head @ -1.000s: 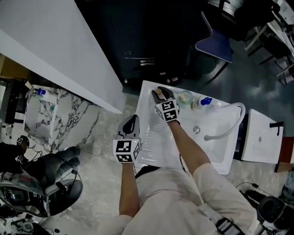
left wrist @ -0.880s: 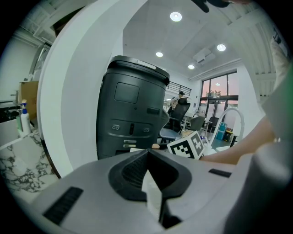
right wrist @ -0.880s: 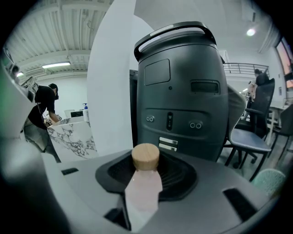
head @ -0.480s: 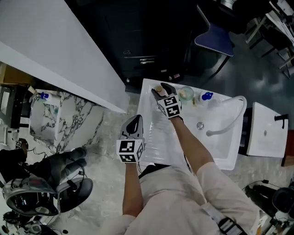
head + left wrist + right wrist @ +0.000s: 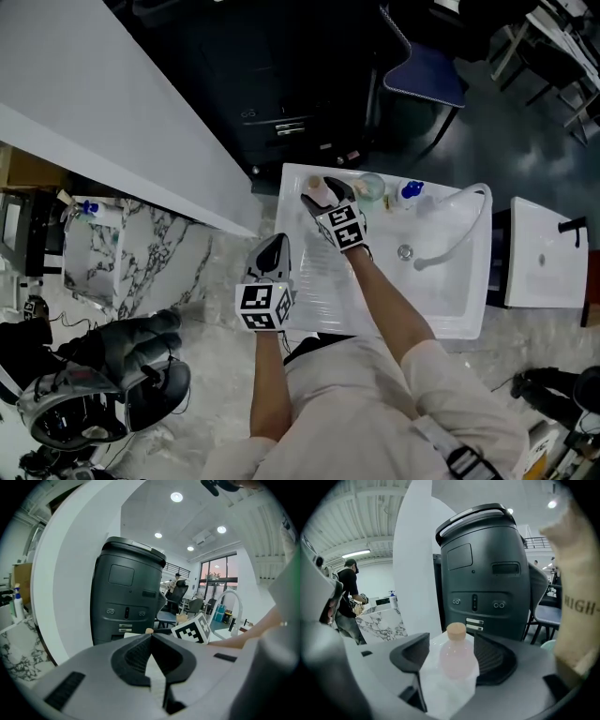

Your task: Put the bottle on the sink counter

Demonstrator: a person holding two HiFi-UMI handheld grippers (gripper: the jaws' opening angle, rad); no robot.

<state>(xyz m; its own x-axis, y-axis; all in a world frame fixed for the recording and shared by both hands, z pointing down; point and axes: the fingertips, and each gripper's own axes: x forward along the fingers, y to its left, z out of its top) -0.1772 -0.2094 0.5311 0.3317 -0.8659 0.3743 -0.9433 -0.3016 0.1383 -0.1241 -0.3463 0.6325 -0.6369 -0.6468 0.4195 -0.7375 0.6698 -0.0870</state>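
Note:
A small pink bottle (image 5: 456, 657) with a cork-coloured cap stands upright on the white sink counter (image 5: 314, 281), near its far left corner. In the head view the bottle (image 5: 317, 187) shows just ahead of my right gripper (image 5: 325, 194). My right gripper (image 5: 452, 644) is open. Its jaws have just been opening and now stand on either side of the bottle, with a gap on the left. My left gripper (image 5: 273, 251) hovers at the counter's left edge. In the left gripper view the left gripper (image 5: 151, 637) is shut and holds nothing.
A sink basin (image 5: 422, 272) with a curved faucet (image 5: 459, 234) fills the counter's right half. A glass (image 5: 372, 190) and a blue-capped bottle (image 5: 410, 191) stand at the back edge. A tall dark machine (image 5: 483, 573) rises behind the counter. A tan printed container (image 5: 576, 597) is close on the right.
The right gripper's jaws have spread apart and let go of the bottle, which now stands on the counter. The left gripper has stayed put.

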